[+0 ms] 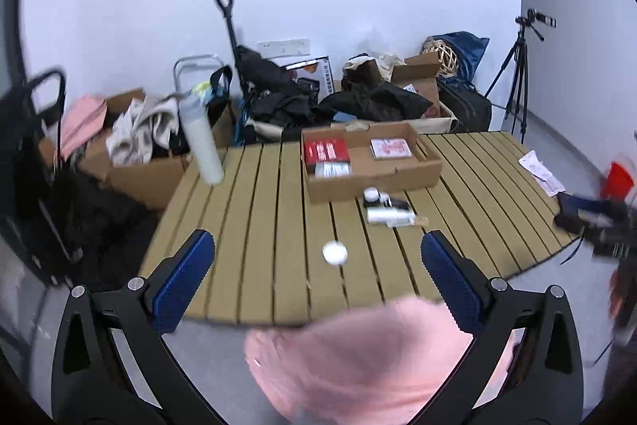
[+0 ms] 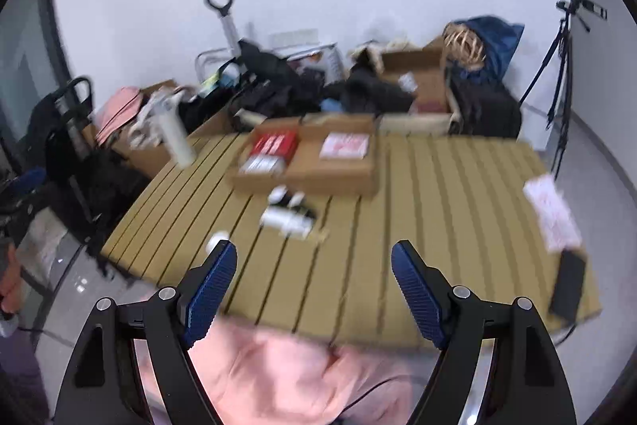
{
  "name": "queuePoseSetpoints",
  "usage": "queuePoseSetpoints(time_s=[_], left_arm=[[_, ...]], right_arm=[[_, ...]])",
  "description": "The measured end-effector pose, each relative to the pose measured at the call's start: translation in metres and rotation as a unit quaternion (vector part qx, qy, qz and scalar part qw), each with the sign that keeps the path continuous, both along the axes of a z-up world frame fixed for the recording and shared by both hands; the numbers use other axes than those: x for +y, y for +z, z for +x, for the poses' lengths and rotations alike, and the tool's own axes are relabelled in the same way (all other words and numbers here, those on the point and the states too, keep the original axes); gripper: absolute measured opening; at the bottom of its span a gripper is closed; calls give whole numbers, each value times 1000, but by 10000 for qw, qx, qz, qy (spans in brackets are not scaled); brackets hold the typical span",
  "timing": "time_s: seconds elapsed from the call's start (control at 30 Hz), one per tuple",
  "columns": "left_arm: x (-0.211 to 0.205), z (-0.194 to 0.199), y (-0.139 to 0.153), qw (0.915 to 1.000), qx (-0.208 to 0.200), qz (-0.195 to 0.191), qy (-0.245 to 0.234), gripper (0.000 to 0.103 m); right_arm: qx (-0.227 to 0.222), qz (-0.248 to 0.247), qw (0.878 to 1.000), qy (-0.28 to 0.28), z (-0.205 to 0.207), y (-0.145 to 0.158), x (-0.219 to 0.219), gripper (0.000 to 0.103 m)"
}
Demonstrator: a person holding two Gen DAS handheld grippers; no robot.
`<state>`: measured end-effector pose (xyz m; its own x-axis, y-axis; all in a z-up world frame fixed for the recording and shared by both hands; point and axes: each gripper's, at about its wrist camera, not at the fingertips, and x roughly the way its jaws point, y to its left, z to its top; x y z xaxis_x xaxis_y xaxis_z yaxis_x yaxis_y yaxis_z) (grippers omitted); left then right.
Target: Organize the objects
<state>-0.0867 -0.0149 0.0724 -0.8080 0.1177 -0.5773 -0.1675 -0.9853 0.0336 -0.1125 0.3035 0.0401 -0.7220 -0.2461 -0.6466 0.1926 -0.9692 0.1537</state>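
A slatted wooden table (image 1: 258,226) carries a shallow cardboard tray (image 1: 374,182) holding a red book (image 1: 325,151) and a pink-and-white box (image 1: 390,148). In front of the tray lies a small heap of white and black items (image 1: 388,210). A small white round thing (image 1: 335,252) sits nearer me. A tall white bottle (image 1: 201,142) stands at the back left corner. My left gripper (image 1: 318,239) hangs open over the near table edge with nothing between its blue pads (image 1: 187,281). My right gripper (image 2: 313,247) is open too and holds nothing. The tray (image 2: 330,178) and the bottle (image 2: 175,136) show blurred there.
Pink cloth (image 1: 358,357) lies below the near table edge. Papers (image 2: 551,210) and a flat black item (image 2: 567,283) rest at the table's right end. Boxes, bags and clothes (image 1: 278,94) pile along the wall behind. A tripod (image 1: 517,74) stands at the right.
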Motion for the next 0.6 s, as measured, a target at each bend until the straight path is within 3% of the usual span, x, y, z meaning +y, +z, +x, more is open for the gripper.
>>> queuePoseSetpoints(time_s=[0.13, 0.23, 0.33, 0.43, 0.6], left_arm=[[8, 36, -47, 9981, -529, -144, -265, 103], [14, 45, -66, 9962, -751, -204, -401, 103], [18, 41, -78, 9949, -865, -409, -305, 103], [17, 33, -88, 9943, -985, -286, -295, 103], [15, -4, -114, 9919, -1154, -278, -451, 103]], right_arm=[[-152, 245, 9994, 179, 46, -38, -27, 83], [-303, 238, 9984, 415, 62, -56, -38, 83], [-376, 322, 9982, 342, 61, -62, -37, 83], [-474, 88, 9981, 371, 57, -67, -30, 83], [-471, 285, 9985, 22, 36, -84, -17, 81]])
